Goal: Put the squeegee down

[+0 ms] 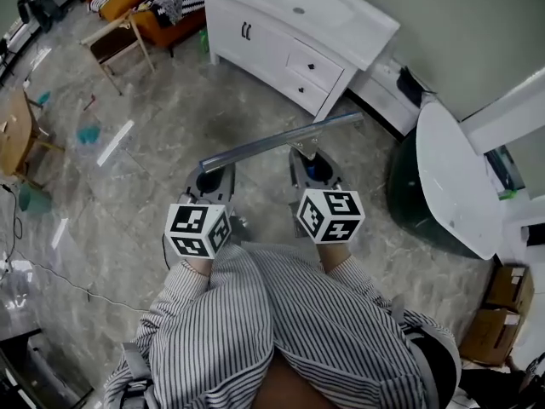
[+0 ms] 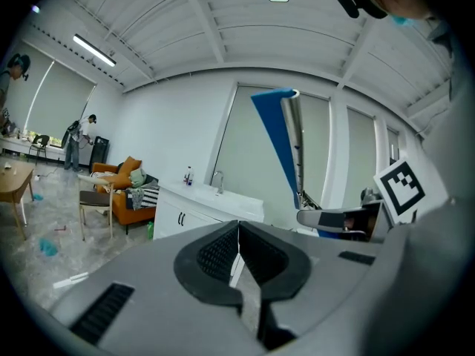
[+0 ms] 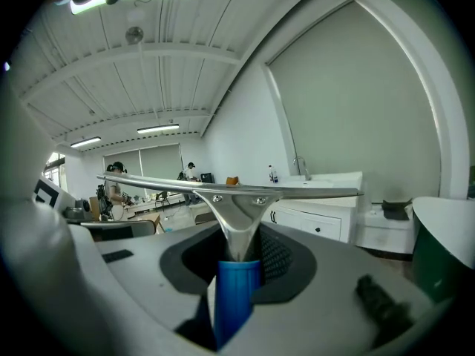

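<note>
Striped shirt sleeves (image 1: 281,331) fill the foreground, above a marbled floor (image 1: 128,186), with a white vanity cabinet (image 1: 289,49) ahead. Both tools hang in mid-air over that floor. The left gripper (image 2: 239,227) has its jaws pressed together on nothing. The right gripper (image 3: 237,252) clamps the blue handle of the squeegee (image 3: 230,190), blade crosswise and aloft. No part of the setting-down looks done yet: lowering onto a surface and release remain.
</note>
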`<state>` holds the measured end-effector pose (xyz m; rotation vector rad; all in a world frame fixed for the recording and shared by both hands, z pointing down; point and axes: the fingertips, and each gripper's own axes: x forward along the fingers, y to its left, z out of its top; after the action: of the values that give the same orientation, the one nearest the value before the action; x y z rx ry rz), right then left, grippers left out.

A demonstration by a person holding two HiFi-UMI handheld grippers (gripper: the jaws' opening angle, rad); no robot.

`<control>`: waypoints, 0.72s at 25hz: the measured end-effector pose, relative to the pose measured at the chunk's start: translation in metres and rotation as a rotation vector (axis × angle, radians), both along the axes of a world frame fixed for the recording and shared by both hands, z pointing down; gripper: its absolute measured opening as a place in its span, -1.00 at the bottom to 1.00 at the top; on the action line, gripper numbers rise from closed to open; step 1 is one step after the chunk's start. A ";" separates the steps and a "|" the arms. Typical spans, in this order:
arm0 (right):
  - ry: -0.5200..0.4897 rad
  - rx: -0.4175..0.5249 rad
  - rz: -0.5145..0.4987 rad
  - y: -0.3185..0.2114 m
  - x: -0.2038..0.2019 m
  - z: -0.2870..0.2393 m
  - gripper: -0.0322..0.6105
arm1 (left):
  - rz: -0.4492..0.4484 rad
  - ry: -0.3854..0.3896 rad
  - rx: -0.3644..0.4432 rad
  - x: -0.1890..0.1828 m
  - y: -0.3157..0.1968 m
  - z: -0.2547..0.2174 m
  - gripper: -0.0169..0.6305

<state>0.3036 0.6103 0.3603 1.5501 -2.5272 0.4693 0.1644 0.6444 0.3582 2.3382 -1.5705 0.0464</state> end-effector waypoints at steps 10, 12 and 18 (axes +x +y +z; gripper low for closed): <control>0.022 0.015 0.006 -0.124 -0.083 -0.013 -0.59 | 0.004 -0.010 0.057 -0.086 -0.124 -0.022 -0.91; 0.024 0.013 0.010 -0.144 -0.097 -0.013 -0.59 | 0.008 -0.008 0.062 -0.101 -0.143 -0.022 -0.91; 0.050 0.029 0.007 -0.179 -0.137 -0.021 -0.59 | 0.002 0.042 0.041 -0.140 -0.180 -0.016 -0.91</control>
<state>0.1663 0.4309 0.3393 1.5617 -2.5030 0.3917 0.0241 0.4640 0.3421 2.3555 -1.5637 -0.0347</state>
